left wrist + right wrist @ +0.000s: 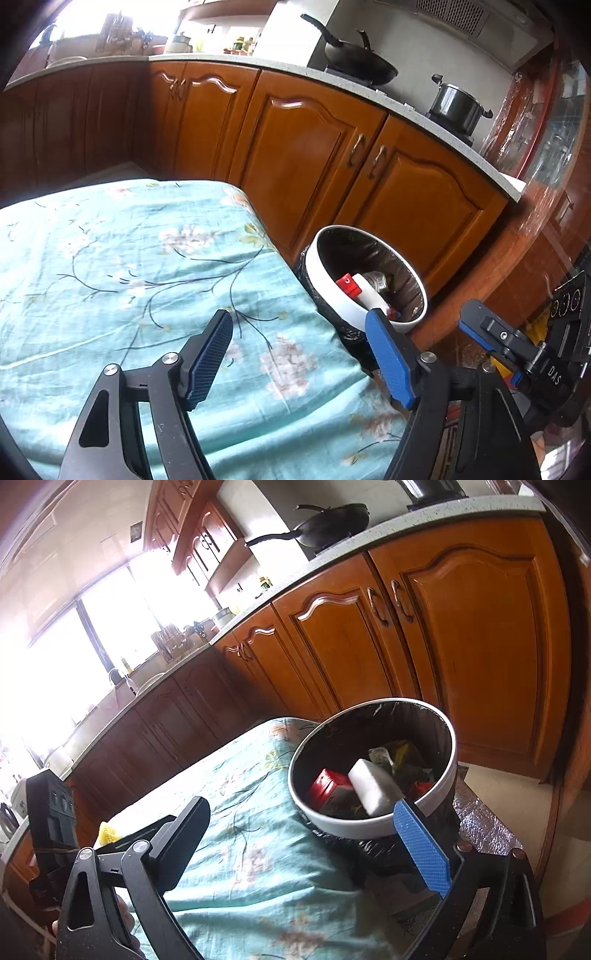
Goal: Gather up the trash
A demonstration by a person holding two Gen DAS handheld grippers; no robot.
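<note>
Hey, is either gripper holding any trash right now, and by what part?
Nothing is held. Left gripper and right gripper are both open and bare; the trash lies in the bin.

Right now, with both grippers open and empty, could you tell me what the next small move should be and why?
Probably pull both grippers back from the trash bin and stop. The left gripper and right gripper hold nothing, the bin already contains a red box, a white block and wrappers, and the visible floral tablecloth shows no trash left. Only a yellow item at its far edge might merit checking.
</note>
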